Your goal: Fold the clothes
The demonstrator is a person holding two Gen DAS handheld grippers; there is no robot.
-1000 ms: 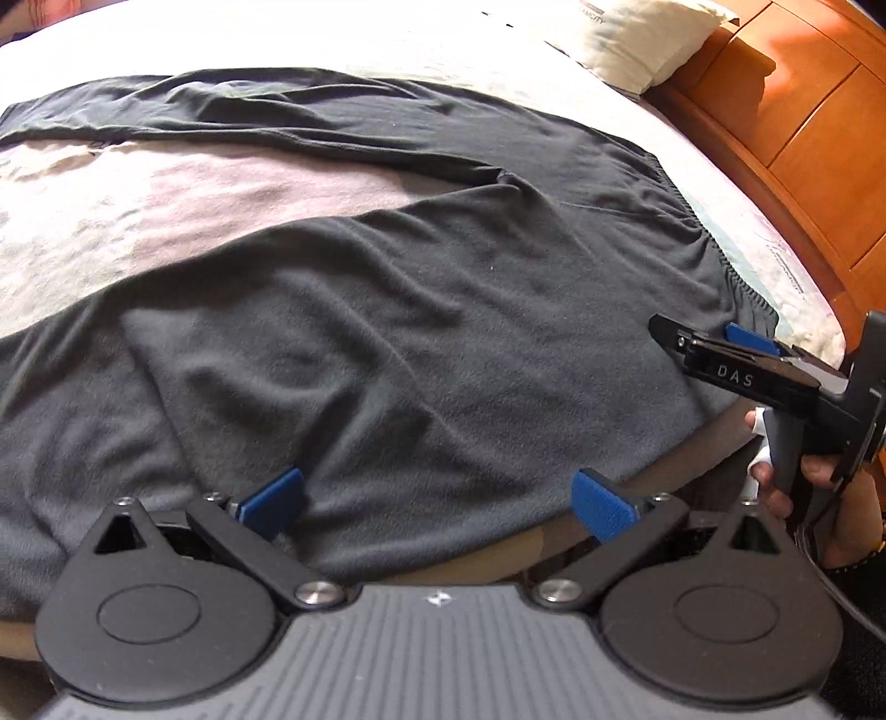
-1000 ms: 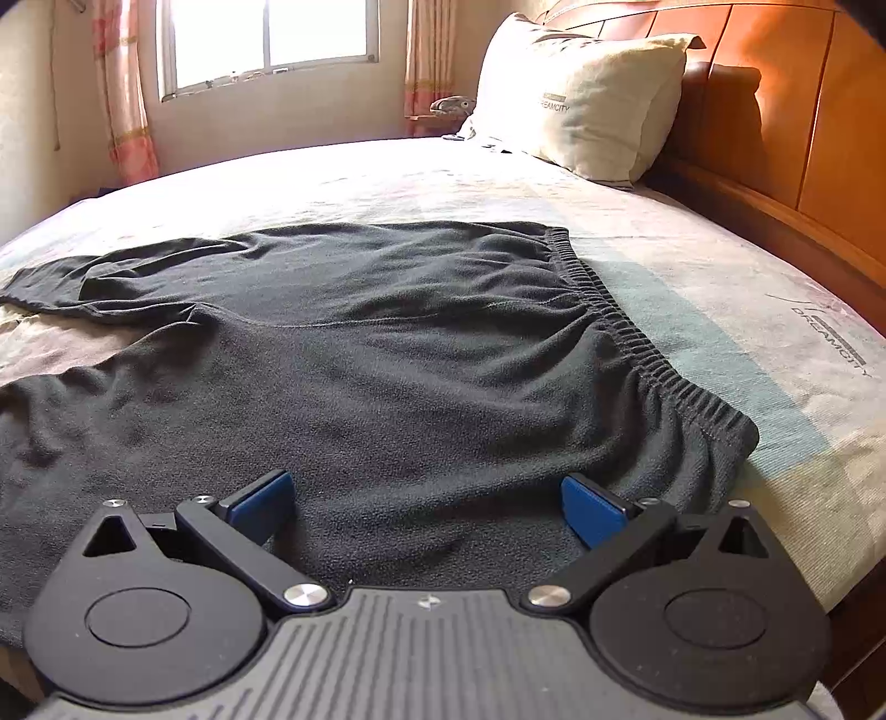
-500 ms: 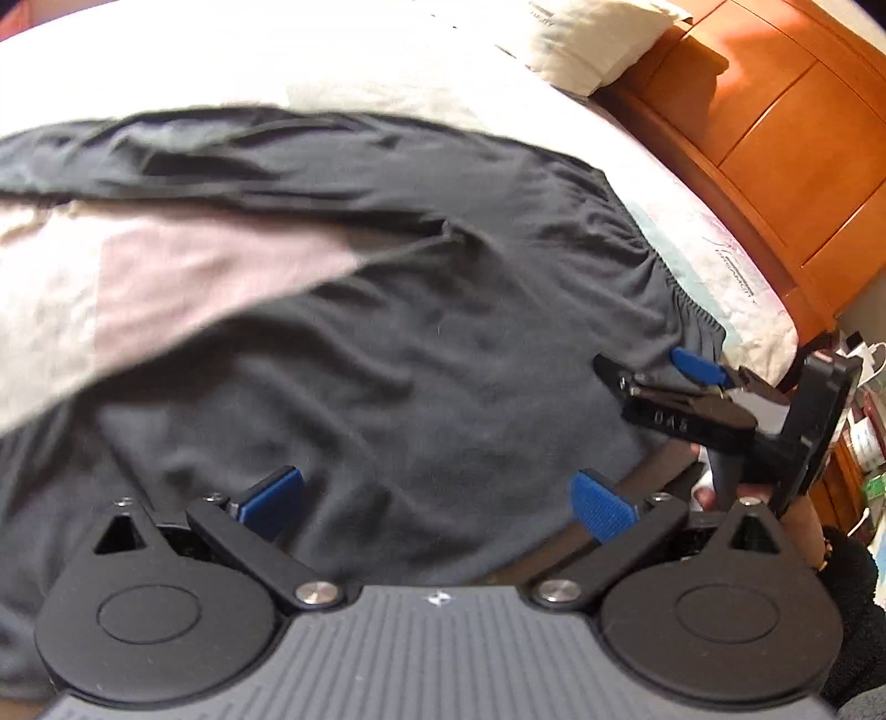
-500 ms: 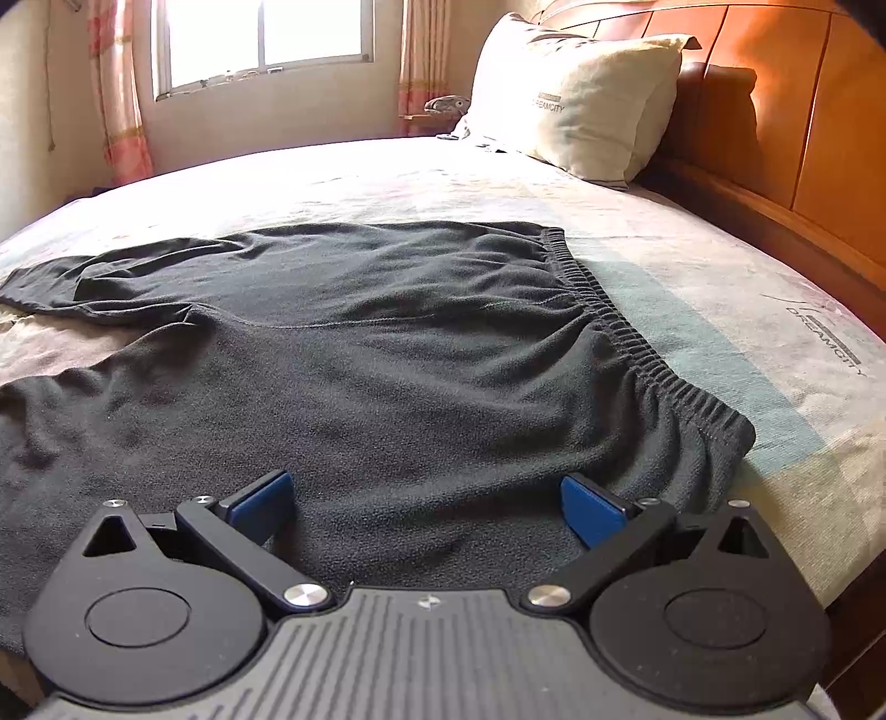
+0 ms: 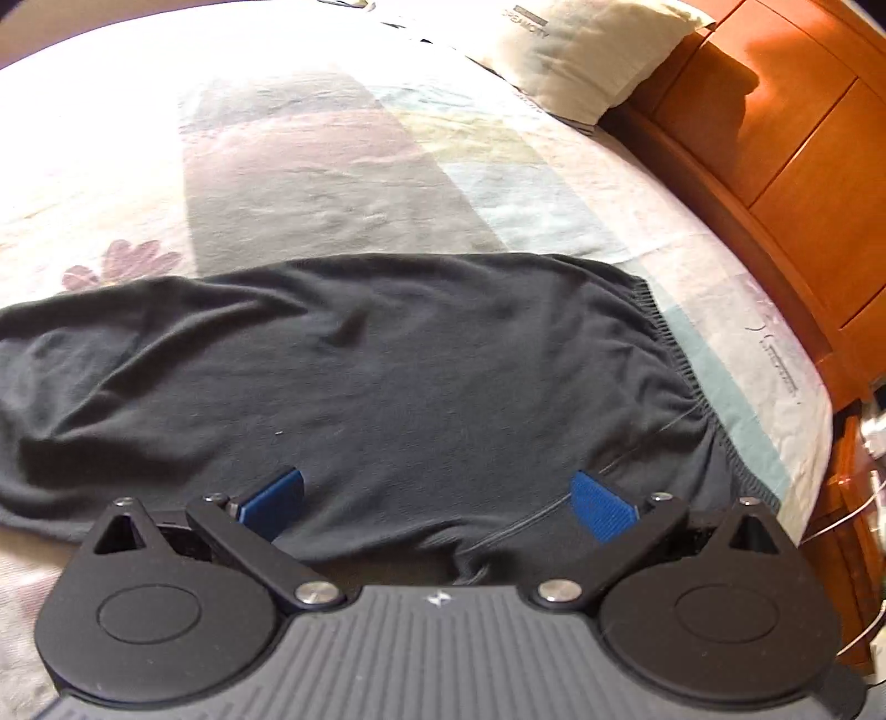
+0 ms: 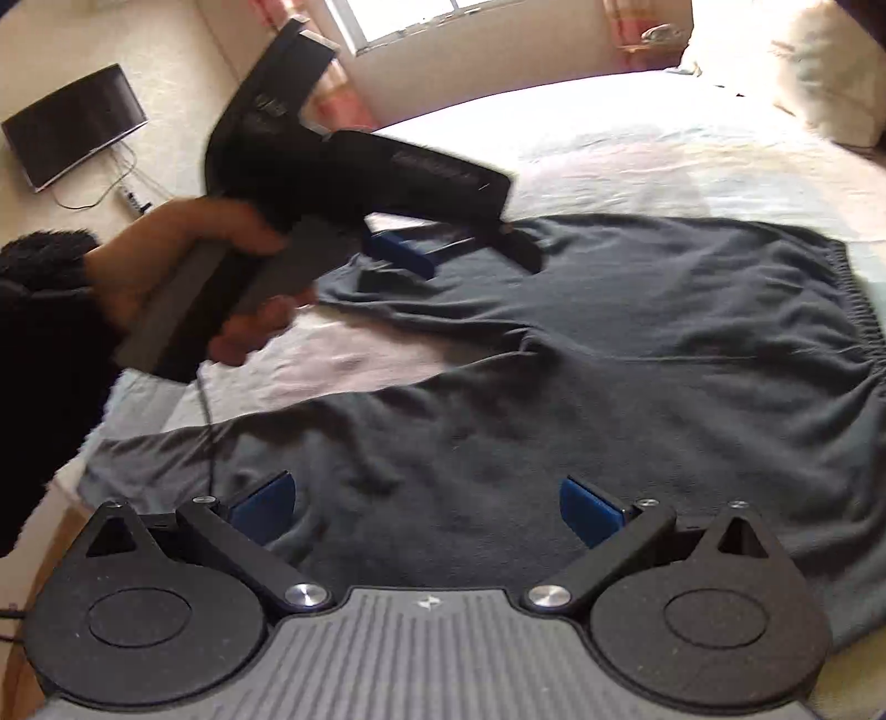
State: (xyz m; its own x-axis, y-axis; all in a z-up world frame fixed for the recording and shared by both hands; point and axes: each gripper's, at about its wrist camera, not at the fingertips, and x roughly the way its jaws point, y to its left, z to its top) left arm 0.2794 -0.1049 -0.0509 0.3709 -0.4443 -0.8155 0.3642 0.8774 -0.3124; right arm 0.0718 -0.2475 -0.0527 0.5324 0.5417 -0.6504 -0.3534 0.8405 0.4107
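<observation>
The dark grey trousers [image 6: 637, 387] lie spread on the bed [image 5: 343, 183], near its front edge, and they are not yet folded. In the right wrist view the elastic waistband [image 6: 855, 302] is at about 2 o'clock and the two legs run away toward 9 o'clock, so the long axis goes across the picture from right to left. The legs are open in a fork, with a strip of pale sheet [image 6: 332, 365] between them; the far leg [image 6: 421, 299] is at about 11 o'clock and the near leg [image 6: 266, 443] at about 8 o'clock. I judge that the step in hand is the first fold, leg over leg. The left tongs [image 6: 462, 252], held by a hand [image 6: 183, 260], are low over the far leg near the crotch; the fingers look spread and I see no cloth between them, though this part is blurred. In their own view the left tongs [image 5: 437, 501] are wide apart with only cloth below them. The right tongs [image 6: 429, 509] are also spread, above the near leg and the hip part, pinching nothing. The next move, as I judge it, calls for each pair of tongs to pinch one edge of a leg and carry it over the other leg, keeping the waistband straight. The pillow [image 5: 581, 50] and the wooden headboard [image 5: 786, 138] are well apart, at 1 to 2 o'clock.
</observation>
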